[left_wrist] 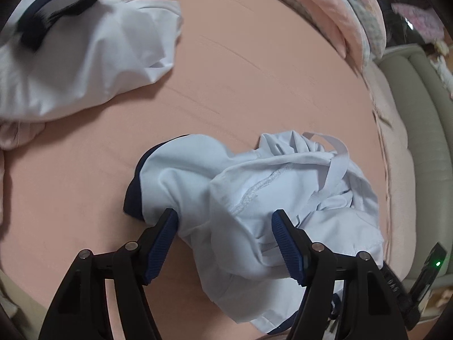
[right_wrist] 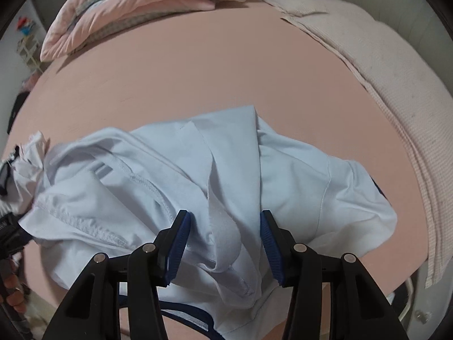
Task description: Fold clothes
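At far left a second white garment (left_wrist: 85, 65) sits bunched on the pink bed sheet (left_wrist: 240, 70). The left gripper (left_wrist: 225, 243) is spread over the crumpled pale-blue shirt (left_wrist: 254, 187); the right gripper (right_wrist: 223, 243) is spread astride 1 raised fold. Closing on several layers could drag the heap instead of 1 edge.

pale blue shirt (right_wrist: 198, 175) with navy trim on a plain salmon-pink sheet (right_wrist: 212, 65); tool pads (left_wrist: 162, 245) ribbed blue.
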### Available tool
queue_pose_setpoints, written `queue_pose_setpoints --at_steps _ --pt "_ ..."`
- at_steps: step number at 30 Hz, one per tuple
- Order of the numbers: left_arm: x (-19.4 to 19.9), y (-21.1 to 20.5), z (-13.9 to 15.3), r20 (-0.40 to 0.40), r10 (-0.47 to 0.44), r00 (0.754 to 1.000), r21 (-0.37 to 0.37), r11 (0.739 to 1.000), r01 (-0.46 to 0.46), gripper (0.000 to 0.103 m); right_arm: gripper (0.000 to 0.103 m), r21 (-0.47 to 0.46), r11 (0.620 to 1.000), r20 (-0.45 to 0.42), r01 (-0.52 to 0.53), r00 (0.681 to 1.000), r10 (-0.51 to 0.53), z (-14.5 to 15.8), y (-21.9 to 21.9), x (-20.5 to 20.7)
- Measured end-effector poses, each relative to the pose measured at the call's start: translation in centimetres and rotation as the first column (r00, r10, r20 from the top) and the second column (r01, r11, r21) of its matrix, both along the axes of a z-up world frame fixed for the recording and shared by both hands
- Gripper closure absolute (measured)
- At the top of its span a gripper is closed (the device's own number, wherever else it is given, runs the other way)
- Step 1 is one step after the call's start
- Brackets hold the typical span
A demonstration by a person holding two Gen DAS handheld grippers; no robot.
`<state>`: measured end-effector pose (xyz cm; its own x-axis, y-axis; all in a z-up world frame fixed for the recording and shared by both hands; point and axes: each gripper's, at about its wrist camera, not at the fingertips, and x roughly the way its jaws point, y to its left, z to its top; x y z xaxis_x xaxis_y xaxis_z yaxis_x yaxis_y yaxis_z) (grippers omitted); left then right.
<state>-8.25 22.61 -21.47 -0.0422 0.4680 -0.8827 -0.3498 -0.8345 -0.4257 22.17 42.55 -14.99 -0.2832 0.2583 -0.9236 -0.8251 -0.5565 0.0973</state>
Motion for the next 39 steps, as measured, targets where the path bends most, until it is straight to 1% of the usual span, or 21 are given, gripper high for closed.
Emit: queue_pose_setpoints --at_steps 1,3,5,8,11,13,14,16,17,19,22,24,26,28,31,34,36,38,39 --pt "0.1 -0.4 0.2 -0.007 0.002 1.000 0.003 1.000 -0.002 0.042 0.062 0.005 1.000 -0.004 -0.003 1.000 0.003 0.1 0.0 0.0" --pt "0.7 -1.9 1.2 -0.029 0.011 1.000 -0.002 1.000 -0.011 0.043 0.064 0.014 1.000 -0.012 -0.008 1.000 0.008 0.3 -0.1 -0.1" --pt "1.5 -3.1 1.9 -0.043 0.016 0.999 0.020 1.000 -0.015 0.044 0.064 0.023 1.000 -0.020 -0.014 1.000 0.014 0.5 -0.1 -0.2" --pt "2.5 -3.8 2.8 -0.068 0.018 0.997 0.045 0.999 -0.015 0.044 0.064 0.037 0.999 -0.032 -0.022 0.999 0.023 0.8 -0.2 -0.3" --pt "2.9 -4.5 3.6 -0.068 0.015 0.998 0.056 0.998 -0.011 0.044 0.069 0.037 0.999 -0.066 -0.015 0.998 0.018 1.1 -0.2 0.3" --pt "2.3 -2.5 3.2 -0.062 0.015 0.998 0.067 0.998 -0.011 0.044 0.072 0.024 1.000 -0.094 -0.002 0.996 0.004 1.2 -0.2 0.8" --pt "2.2 -2.5 3.1 -0.063 0.010 0.998 0.073 0.997 -0.005 0.044 0.074 0.012 1.000 -0.112 0.004 0.994 -0.003 1.2 0.0 1.1" --pt "2.3 -2.0 3.1 -0.064 -0.004 0.998 0.077 0.997 0.009 0.044 0.075 -0.003 1.000 -0.136 0.013 0.991 -0.013 0.9 0.9 1.7" --pt "2.4 -1.6 3.0 -0.064 -0.012 0.998 0.078 0.997 0.017 0.045 0.075 -0.014 1.000 -0.143 0.015 0.990 -0.017 0.8 0.3 2.0" --pt "2.5 -0.8 2.9 -0.065 -0.027 0.998 0.076 0.997 0.032 0.063 0.075 -0.021 1.000 -0.151 0.015 0.988 -0.018 0.6 -0.7 2.3" --pt "2.4 0.1 2.4 -0.068 -0.027 0.997 0.064 0.997 0.031 0.071 0.075 -0.020 1.000 -0.154 0.015 0.988 -0.018 0.0 -0.9 2.4" --pt "2.1 1.5 1.8 -0.054 -0.023 0.998 0.085 0.996 0.028 0.073 0.075 -0.016 1.000 -0.152 0.014 0.988 -0.016 -0.6 -0.6 2.5" --pt "2.1 1.4 1.6 -0.042 -0.014 0.999 0.092 0.996 0.017 0.074 0.075 -0.006 1.000 -0.147 0.006 0.989 -0.007 -0.9 -0.6 2.6" --pt "2.2 1.3 1.5 -0.044 -0.007 0.999 0.079 0.997 0.011 0.076 0.075 0.011 1.000 -0.138 -0.014 0.990 0.015 -0.8 -1.2 2.9" --pt "2.6 1.1 1.4 -0.063 -0.013 0.998 0.043 0.999 0.015 0.079 0.075 0.065 0.995 -0.088 -0.069 0.993 0.075 -1.0 -1.5 2.7" --pt "2.5 1.2 0.9 -0.054 -0.013 0.998 -0.015 1.000 0.012 0.079 0.075 0.059 0.996 -0.091 -0.063 0.994 0.068 -0.9 -1.2 2.5" --pt "2.3 0.7 0.6 -0.034 0.009 0.999 -0.019 1.000 -0.010 0.079 0.075 0.052 0.997 -0.096 -0.055 0.994 0.060 -0.8 -0.9 2.3" --pt "2.1 0.6 0.7 -0.026 0.009 1.000 -0.021 1.000 -0.009 0.079 0.075 0.053 0.997 -0.093 -0.055 0.994 0.060 -0.8 -0.7 2.2" --pt "1.9 0.8 0.8 -0.034 0.001 0.999 -0.035 0.999 -0.002 0.079 0.075 0.062 0.996 -0.099 -0.057 0.993 0.063 -0.6 -0.7 2.2"
